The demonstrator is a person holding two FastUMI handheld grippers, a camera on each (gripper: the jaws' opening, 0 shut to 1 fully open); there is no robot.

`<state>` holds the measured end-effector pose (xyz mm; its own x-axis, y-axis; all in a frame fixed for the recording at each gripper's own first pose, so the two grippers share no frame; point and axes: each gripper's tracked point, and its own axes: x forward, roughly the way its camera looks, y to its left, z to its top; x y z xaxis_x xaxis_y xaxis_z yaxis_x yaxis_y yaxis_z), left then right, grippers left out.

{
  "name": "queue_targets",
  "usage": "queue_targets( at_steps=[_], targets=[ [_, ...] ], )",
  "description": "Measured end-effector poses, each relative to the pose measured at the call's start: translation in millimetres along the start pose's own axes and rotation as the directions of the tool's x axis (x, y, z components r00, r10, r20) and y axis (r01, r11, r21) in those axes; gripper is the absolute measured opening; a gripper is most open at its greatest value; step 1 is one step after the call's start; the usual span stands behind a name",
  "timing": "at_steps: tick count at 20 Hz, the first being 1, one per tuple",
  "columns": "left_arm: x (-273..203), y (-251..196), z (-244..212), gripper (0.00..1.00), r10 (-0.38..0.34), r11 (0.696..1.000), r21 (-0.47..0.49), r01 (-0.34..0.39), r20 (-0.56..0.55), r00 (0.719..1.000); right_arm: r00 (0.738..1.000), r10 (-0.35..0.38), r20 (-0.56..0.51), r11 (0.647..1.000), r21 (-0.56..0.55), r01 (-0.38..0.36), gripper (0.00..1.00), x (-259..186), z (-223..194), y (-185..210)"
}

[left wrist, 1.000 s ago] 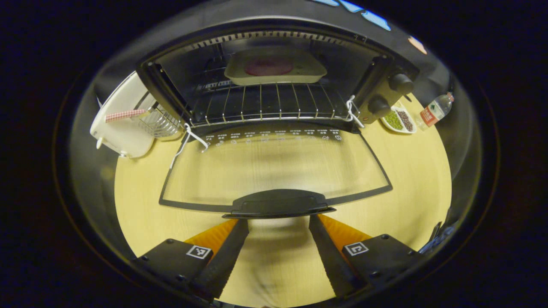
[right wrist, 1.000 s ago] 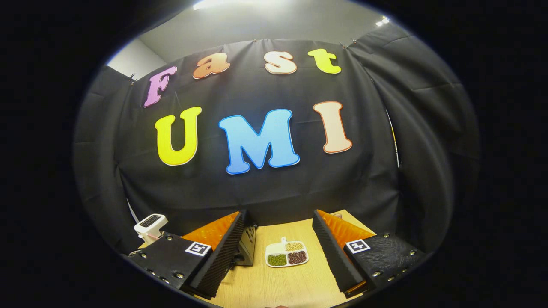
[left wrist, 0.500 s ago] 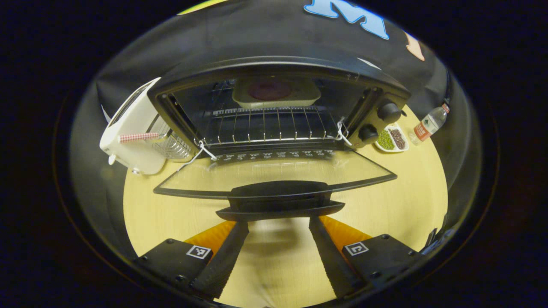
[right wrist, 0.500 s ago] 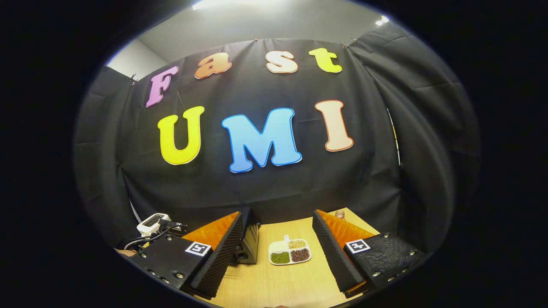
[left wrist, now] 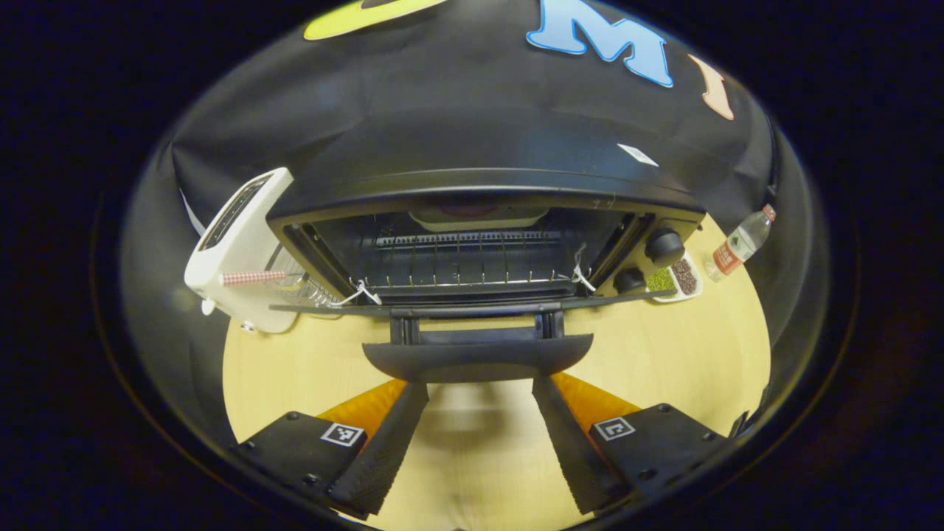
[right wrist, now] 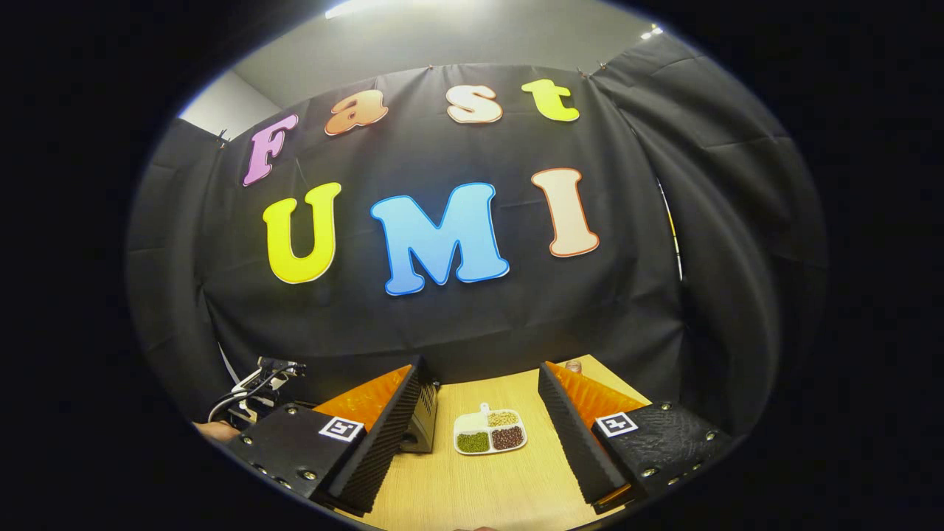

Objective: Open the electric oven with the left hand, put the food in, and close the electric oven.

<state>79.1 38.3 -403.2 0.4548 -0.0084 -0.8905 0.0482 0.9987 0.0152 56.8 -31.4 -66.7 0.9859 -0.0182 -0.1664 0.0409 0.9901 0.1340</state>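
Black oven door handle (left wrist: 478, 356) sits at centre frame just above the left gripper (left wrist: 479, 391), whose fingers spread wide, holding nothing; right gripper (right wrist: 483, 424) likewise gapes empty.

Site: staged recording booth, not a home kitchen | Evidence: black cloth walls (right wrist: 708, 221) pinned up below a plain grey ceiling (right wrist: 442, 37) | Props: electric oven (left wrist: 479, 214), white toaster (left wrist: 236, 251), divided bean dish (right wrist: 490, 433), water bottle (left wrist: 737, 242) on one wooden table (left wrist: 664, 354).
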Motion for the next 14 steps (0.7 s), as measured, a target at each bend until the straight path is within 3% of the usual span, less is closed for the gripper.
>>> queue_targets(
  at_steps=[4, 7, 10, 14],
  targets=[
    [-22, -4, 25, 1.00, 0.012, 1.000, -0.004, -0.012, 0.113, 0.993, 0.999, 0.037, -0.005, 0.999, -0.006, -0.037, 0.99, 7, 0, -1],
    [-69, -23, 59, 1.00, -0.029, 0.999, -0.015, 0.035, 0.286, 0.958, 0.997, 0.071, -0.008, 0.997, -0.008, -0.071, 0.99, 14, 2, 0],
    [-141, -38, 97, 0.98, -0.018, 0.998, -0.037, 0.043, 0.502, 0.865, 0.994, 0.109, -0.009, 0.994, -0.008, -0.109, 0.99, 20, 7, 4],
    [-248, -50, 130, 1.00, 0.028, 0.999, -0.052, 0.013, 0.718, 0.695, 0.990, 0.143, 0.019, 0.989, -0.045, -0.142, 0.99, 23, 27, 16]
  ],
)
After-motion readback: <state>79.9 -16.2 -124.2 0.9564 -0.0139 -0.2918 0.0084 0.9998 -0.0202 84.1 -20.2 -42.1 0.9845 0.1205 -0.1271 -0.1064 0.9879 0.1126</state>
